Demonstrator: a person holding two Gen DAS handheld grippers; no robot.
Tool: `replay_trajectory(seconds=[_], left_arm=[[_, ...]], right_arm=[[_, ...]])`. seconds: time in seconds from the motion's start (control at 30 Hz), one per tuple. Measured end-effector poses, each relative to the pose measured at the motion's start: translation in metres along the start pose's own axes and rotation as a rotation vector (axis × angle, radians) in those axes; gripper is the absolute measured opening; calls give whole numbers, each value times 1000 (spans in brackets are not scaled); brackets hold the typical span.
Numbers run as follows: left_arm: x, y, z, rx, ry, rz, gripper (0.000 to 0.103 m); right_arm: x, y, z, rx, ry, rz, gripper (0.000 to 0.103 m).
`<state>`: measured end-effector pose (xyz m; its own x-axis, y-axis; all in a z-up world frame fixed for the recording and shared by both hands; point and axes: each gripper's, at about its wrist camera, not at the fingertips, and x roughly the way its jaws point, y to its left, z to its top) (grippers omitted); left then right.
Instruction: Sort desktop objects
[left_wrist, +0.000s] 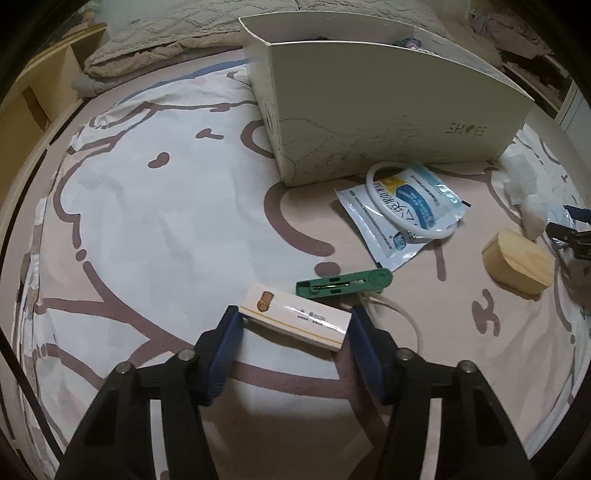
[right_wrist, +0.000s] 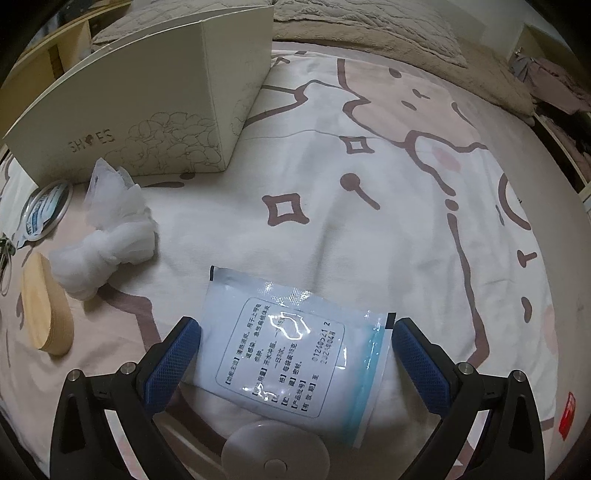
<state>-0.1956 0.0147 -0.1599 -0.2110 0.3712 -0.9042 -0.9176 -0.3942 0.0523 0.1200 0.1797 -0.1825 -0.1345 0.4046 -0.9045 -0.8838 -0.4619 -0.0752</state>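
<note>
In the left wrist view a small white box with a brown picture (left_wrist: 295, 314) lies on the patterned bedsheet. My left gripper (left_wrist: 295, 322) has its blue pads against the two short ends of that box. In the right wrist view a white and blue medicine sachet (right_wrist: 288, 362) lies flat between the fingers of my right gripper (right_wrist: 295, 336). Those fingers stand wide, with a small gap on each side of the sachet. A white round disc (right_wrist: 275, 446) overlaps the sachet's near edge.
A tall white shoe box (left_wrist: 369, 110) stands open at the back. Near it lie a second sachet (left_wrist: 417, 206) under a white ring (left_wrist: 373, 195), a green clip (left_wrist: 343, 282), a wooden oval case (left_wrist: 517, 262), a white mesh puff (right_wrist: 110, 229) and a thin white cord (left_wrist: 406, 314).
</note>
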Motion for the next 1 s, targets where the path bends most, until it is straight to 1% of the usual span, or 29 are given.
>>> replay_trajectory(seconds=[0.1,0.17,0.3,0.4,0.5,0.6,0.73,0.8,0.9,1.0], left_arm=[[-1,0,-1,-9,-5,1,59],[-2,2,0,-26,-11,15,59],[-3,15,2,-92,-21,53,59],[-3,25,1,-136,-19,100,59],[-2,31,0,-159,-14,143,59],[2,34,0,-176,1,150,59],[4,32,0,-170,6,162,59],[4,31,0,-172,9,163,59],[5,32,0,-183,18,165,59],[7,32,0,-195,25,163,59]], right_arm=[[0,1,0,-6,1,1,103],[0,2,-1,-9,3,3,103],[2,0,-1,5,11,22,103],[5,-4,-1,46,27,44,103],[6,-9,-1,108,56,61,103],[6,-12,0,150,76,74,103],[5,-13,1,189,88,99,103],[5,-10,2,176,96,98,103],[7,0,4,137,99,74,103],[6,10,7,107,87,89,103]])
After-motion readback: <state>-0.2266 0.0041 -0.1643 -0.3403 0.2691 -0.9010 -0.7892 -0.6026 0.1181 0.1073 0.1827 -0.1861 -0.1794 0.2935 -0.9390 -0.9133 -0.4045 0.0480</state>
